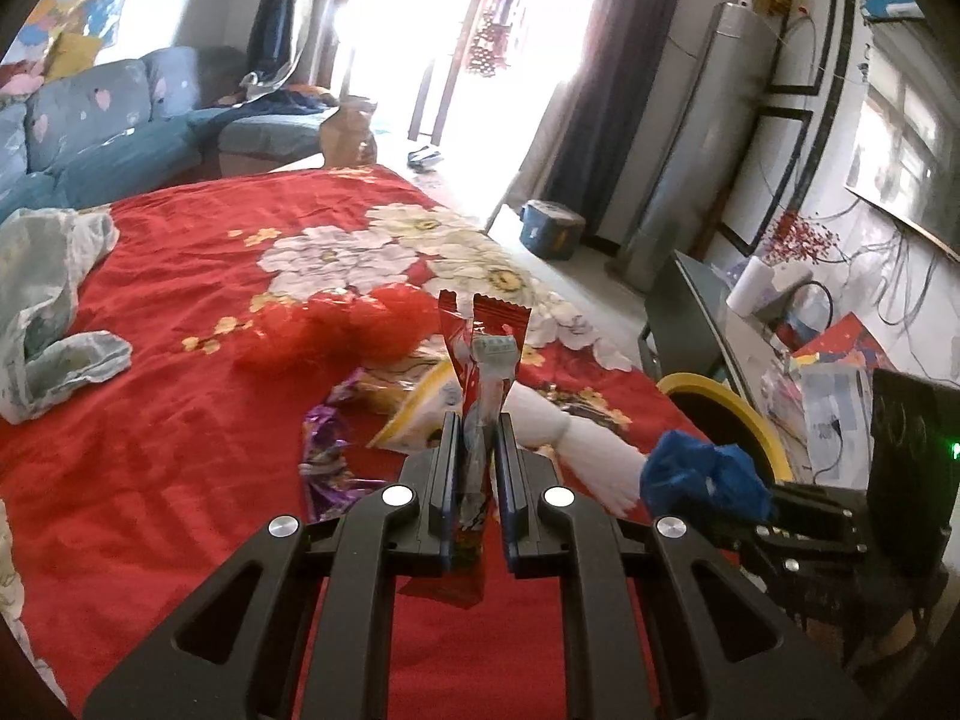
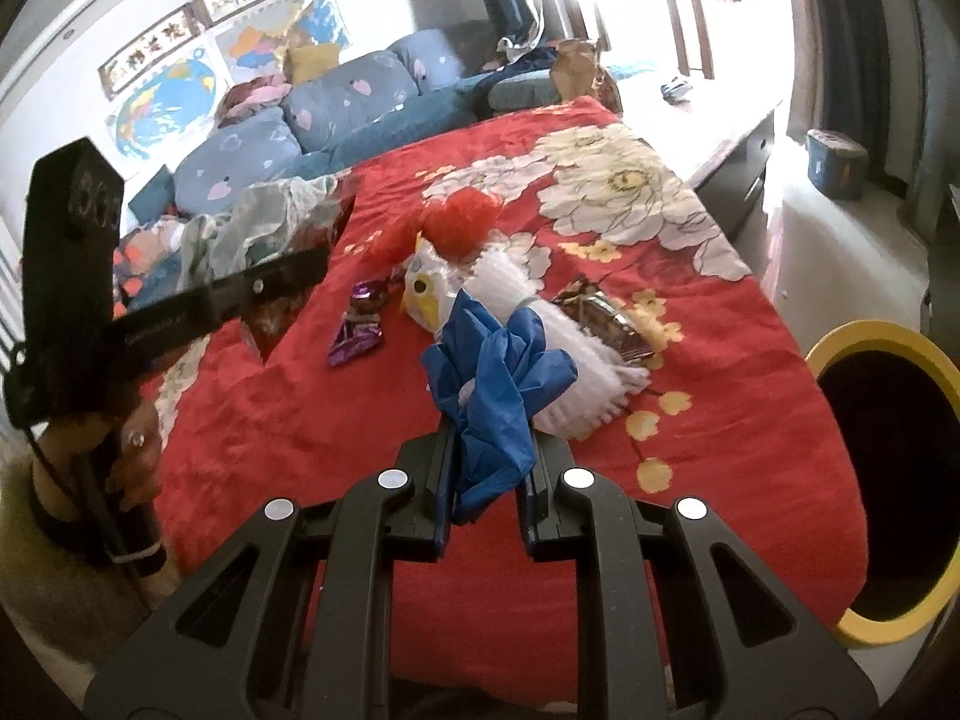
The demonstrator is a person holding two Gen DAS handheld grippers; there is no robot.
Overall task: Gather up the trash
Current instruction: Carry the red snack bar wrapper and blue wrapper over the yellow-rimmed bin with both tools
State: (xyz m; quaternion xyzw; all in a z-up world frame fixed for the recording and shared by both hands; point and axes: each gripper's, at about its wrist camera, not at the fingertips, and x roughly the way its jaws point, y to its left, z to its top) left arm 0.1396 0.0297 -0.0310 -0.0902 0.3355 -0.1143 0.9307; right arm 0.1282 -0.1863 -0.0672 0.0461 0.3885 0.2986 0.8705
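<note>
I see a red wrapper (image 1: 480, 396) upright between my left claw (image 1: 477, 438) fingers, a crumpled blue glove (image 2: 498, 384) in my right claw (image 2: 489, 456), and a yellow-rimmed bin (image 2: 888, 480) to its right.

Blown-out window (image 1: 420, 30) backlight, fisheye-curved dark edges.

A lived-in home living room: blue sofa (image 2: 336, 102), wall maps (image 2: 168, 96), curtained balcony door (image 1: 444, 30).
</note>
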